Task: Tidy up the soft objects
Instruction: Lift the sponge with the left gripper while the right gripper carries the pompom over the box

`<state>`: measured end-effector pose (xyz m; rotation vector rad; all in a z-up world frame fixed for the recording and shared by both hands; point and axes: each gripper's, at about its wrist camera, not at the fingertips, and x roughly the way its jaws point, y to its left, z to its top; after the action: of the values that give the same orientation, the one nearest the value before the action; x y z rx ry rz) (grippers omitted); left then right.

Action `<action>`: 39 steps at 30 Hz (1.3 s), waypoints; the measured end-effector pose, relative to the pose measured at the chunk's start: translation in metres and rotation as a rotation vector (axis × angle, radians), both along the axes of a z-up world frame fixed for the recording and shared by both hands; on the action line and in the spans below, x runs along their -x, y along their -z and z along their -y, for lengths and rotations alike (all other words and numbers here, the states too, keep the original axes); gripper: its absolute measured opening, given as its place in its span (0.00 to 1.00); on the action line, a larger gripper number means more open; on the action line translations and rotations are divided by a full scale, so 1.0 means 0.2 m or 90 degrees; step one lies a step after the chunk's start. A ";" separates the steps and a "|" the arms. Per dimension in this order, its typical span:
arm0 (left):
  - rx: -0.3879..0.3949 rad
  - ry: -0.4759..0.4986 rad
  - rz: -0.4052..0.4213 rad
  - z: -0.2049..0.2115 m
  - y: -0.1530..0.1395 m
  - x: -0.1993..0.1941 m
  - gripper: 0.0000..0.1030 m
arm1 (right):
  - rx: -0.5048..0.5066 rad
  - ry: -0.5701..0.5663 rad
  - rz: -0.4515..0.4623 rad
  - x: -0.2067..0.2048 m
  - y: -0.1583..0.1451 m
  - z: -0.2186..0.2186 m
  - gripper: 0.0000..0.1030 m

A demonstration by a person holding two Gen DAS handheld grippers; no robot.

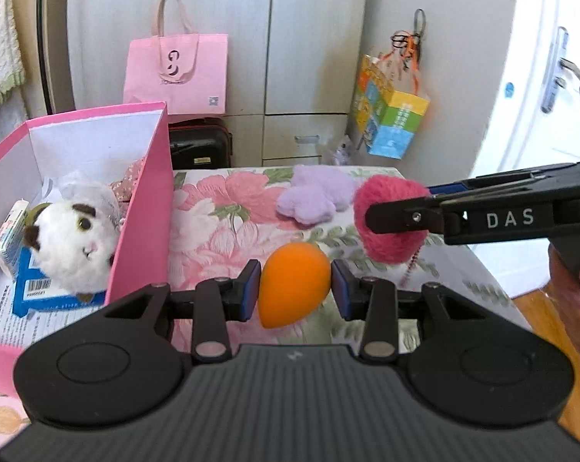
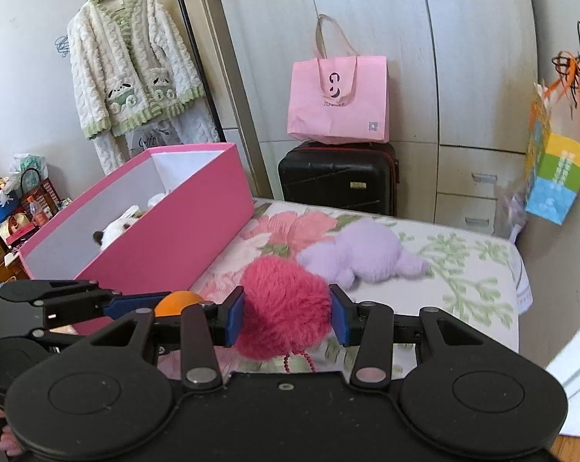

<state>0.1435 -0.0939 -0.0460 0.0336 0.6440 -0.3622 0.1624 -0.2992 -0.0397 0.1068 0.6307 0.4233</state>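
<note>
Orange sponge [image 1: 293, 285]: egg-shaped, smooth, pinched between the pads of the left tool [image 1: 295, 288], lifted clear of the bed [image 1: 220, 208]
Pink pompom [image 2: 286, 308]: shaggy, bead chain dangling, gripped in the right tool [image 2: 288, 317], just right of the left tool
Purple plush [image 2: 361, 254]: flat on the bed ahead of both tools, untouched
Pink box [image 1: 139, 208]: left of the left tool, already holding a white plush [image 1: 72, 246] and packets
Progress, judged: partly done; two items in hand, one left lying
</note>
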 end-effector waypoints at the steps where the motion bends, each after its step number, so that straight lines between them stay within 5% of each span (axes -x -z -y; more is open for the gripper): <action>1: 0.000 0.005 -0.002 -0.01 0.00 0.02 0.37 | -0.002 0.001 -0.004 0.02 0.01 0.00 0.49; 17: -0.005 0.078 -0.042 -0.08 0.01 0.25 0.37 | 0.035 -0.009 -0.009 0.37 -0.01 -0.10 0.50; 25: -0.015 0.119 -0.083 -0.15 0.04 0.32 0.37 | 0.030 -0.033 -0.069 0.48 0.04 -0.16 0.50; 39: -0.033 0.173 -0.132 -0.44 -0.07 0.44 0.37 | -0.045 -0.120 -0.134 0.58 0.01 -0.34 0.50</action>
<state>0.0563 -0.0059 -0.0325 0.1345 0.8574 -0.6166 0.0462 -0.2311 -0.0414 0.1613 0.8376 0.6227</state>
